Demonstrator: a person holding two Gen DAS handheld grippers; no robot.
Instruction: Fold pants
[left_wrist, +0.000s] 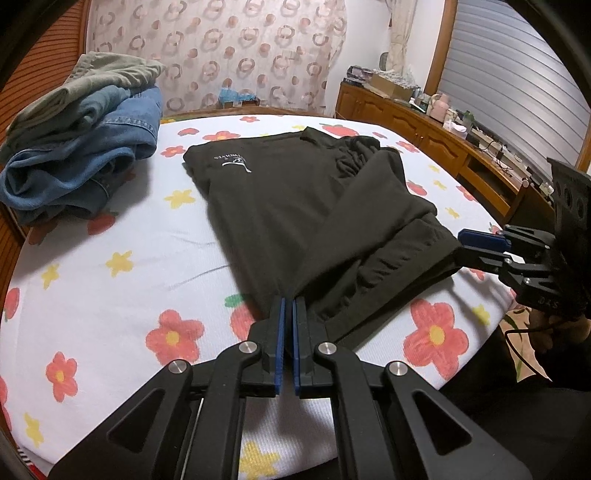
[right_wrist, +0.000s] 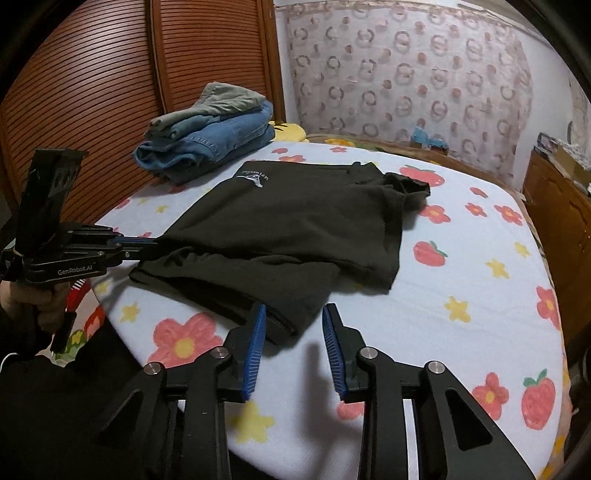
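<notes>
Black pants with a small white logo lie partly folded on the flowered bed sheet; they also show in the right wrist view. My left gripper is shut on the near edge of the pants' leg end; in the right wrist view it pinches the left corner of the cloth. My right gripper is open, its blue pads on either side of the near corner of the pants without closing. In the left wrist view it sits at the right edge of the pants.
A stack of folded jeans and a grey-green garment lies at the far left of the bed, also in the right wrist view. A wooden louvred wardrobe stands behind. A cluttered wooden cabinet runs along the right.
</notes>
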